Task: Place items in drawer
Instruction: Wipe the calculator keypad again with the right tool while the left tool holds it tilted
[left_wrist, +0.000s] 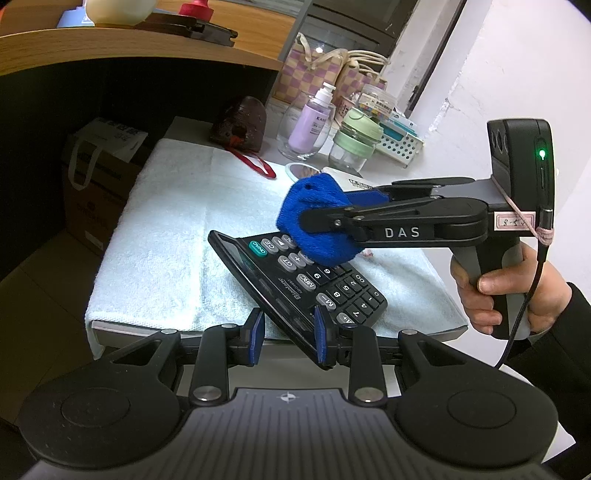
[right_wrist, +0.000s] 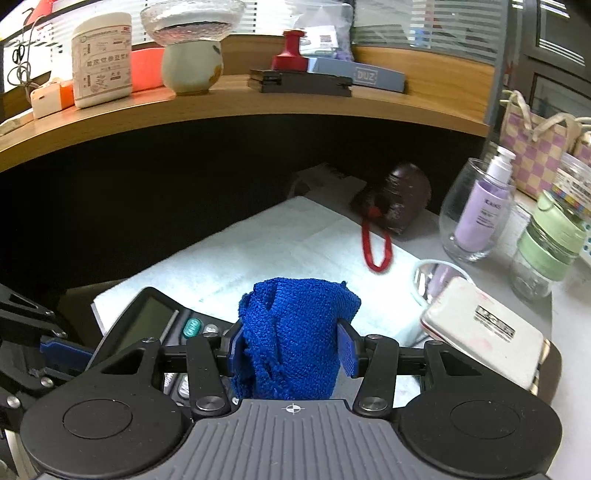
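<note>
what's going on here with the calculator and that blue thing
A person works a handheld gripper in each hand. The left gripper holds a black calculator tilted above a white towel. The right gripper is clamped on a blue knitted cloth, pressing it against the calculator's keys. No drawer is in view.

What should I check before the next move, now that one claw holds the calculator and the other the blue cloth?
1. Left claw grip on the calculator: ok, the pads clamp its near edge, and it sits tilted.
2. Right claw grip on the blue cloth: ok, bunched between both pads.
3. Cloth clear of the calculator: not ok, in the left wrist view it overlaps the keys; whether it touches them I cannot tell.
4. Drawer open and in reach: cannot tell, no drawer is clearly seen.
5. White towel free to set things down: ok, most of it is bare.
6. Glass jar and white case beside the right claw: ok, apart from it.
</note>
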